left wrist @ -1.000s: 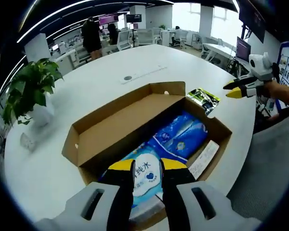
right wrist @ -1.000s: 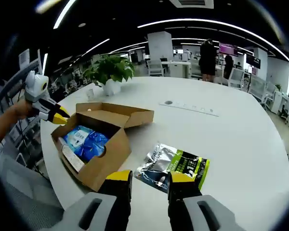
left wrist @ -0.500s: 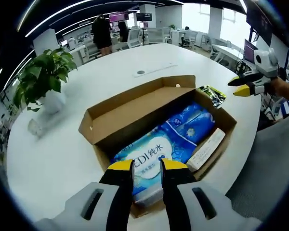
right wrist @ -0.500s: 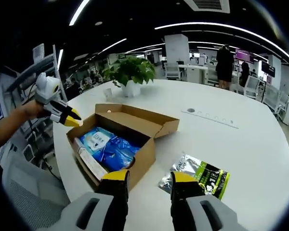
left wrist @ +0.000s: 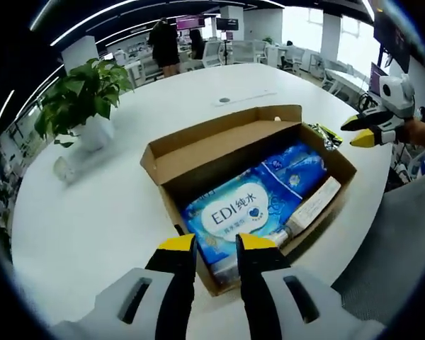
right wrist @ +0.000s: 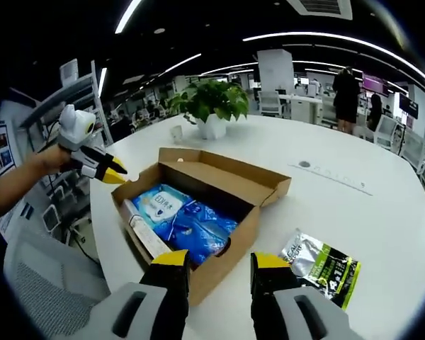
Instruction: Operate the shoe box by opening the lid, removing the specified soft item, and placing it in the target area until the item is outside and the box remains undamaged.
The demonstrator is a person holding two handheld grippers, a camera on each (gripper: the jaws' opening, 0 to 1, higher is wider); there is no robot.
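On the big white table [left wrist: 92, 212] sits the brown shoe box [left wrist: 198, 152], and its lid [right wrist: 230, 173] is folded back and open. Inside the box lies a soft blue pack of wipes [left wrist: 230, 216] with a white label, next to a darker blue pack [left wrist: 297, 166] and a long thin white box [left wrist: 308, 209] by the side wall. The left gripper [left wrist: 216, 244] hangs over the near end of the box with its yellow-tipped jaws apart, holding nothing. The right gripper [right wrist: 219, 261] is over the other side of the box, jaws apart and bare too. A green and silver packet [right wrist: 322, 262] lies on the table just beside the box. A potted plant [left wrist: 81, 99] stands farther back.
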